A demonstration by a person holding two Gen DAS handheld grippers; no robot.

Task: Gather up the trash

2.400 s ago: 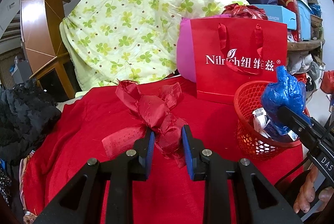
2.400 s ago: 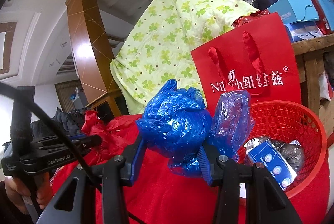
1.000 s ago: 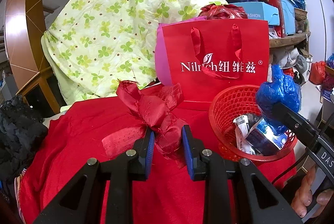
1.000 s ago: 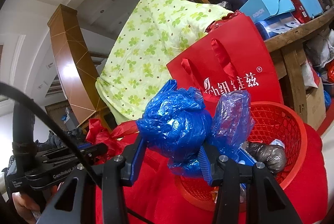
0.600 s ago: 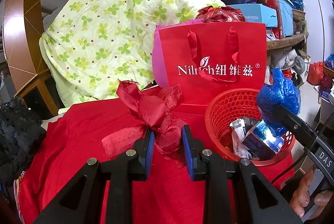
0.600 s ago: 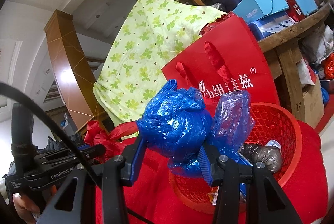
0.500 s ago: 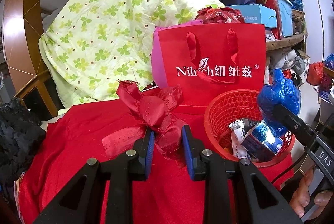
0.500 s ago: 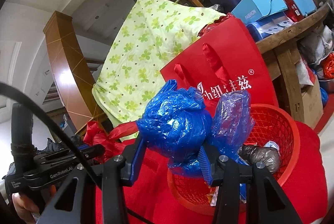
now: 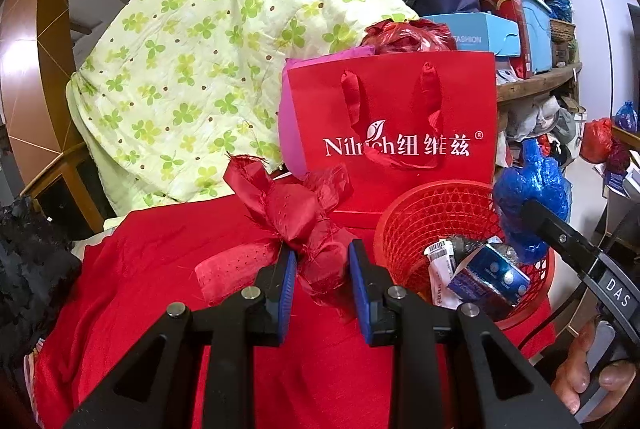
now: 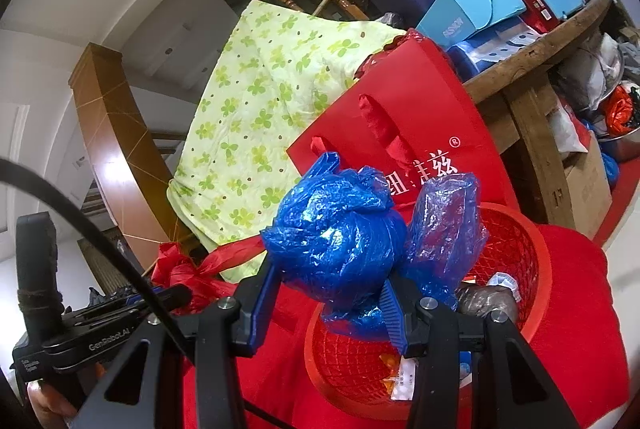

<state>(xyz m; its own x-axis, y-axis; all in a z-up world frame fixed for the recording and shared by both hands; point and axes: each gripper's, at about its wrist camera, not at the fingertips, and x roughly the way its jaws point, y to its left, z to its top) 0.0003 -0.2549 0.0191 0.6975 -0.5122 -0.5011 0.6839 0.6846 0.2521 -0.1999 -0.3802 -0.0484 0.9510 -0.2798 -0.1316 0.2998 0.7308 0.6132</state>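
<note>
A tabletop [image 9: 132, 293] draped in red cloth is seen, wrinkled and sloping toward the near edge. A red mesh basket [image 9: 404, 225] is set on it at the right, with packets and wrappers piled inside. Just behind the basket, touching or nearly so, a red paper gift bag [image 9: 392, 109] is stood upright, white lettering on its face. A green-flowered quilt [image 9: 208, 69] is heaped at the far left edge, leaning up. Dark fabric [image 9: 28, 269] is bunched beside the left edge.
</note>
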